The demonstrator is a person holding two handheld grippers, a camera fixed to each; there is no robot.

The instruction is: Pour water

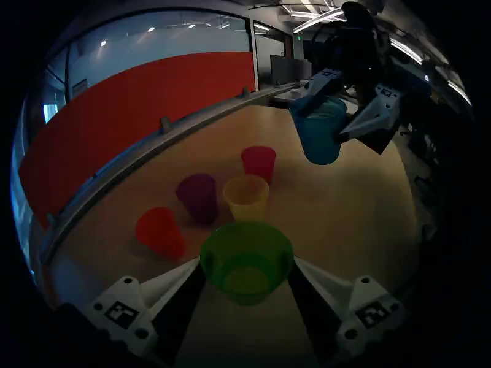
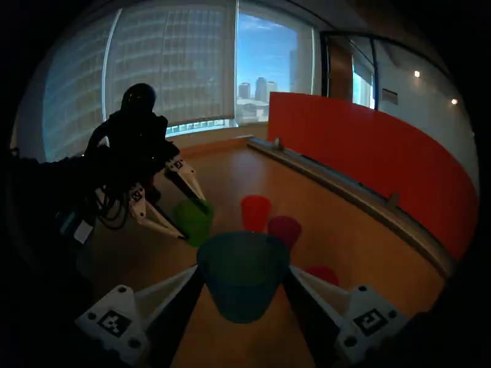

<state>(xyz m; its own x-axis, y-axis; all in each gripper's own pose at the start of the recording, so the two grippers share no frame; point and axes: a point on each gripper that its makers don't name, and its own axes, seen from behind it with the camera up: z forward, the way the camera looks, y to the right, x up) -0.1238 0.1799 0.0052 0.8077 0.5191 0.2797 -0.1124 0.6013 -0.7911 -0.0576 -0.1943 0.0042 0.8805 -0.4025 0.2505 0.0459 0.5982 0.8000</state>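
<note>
Nearest in the left gripper view, the left gripper [image 1: 246, 265] clasps the green cup [image 1: 247, 279] by its sides, mouth up, both fingers pressing on its wall. Just beyond, on the table [image 1: 350, 208], a yellow cup [image 1: 246, 196], a purple cup [image 1: 198, 196], a red cup [image 1: 159, 232] and a pink cup [image 1: 258, 162] stand clustered close. Farther off, ahead and to the right, the right gripper [image 1: 328, 122] grips the blue cup [image 1: 319, 134], roughly upright in the air and higher than the green one. The two held cups are well apart, so the blue cup probably has to come over the green cup's mouth before tipping. Whether either holds water cannot be told.
</note>
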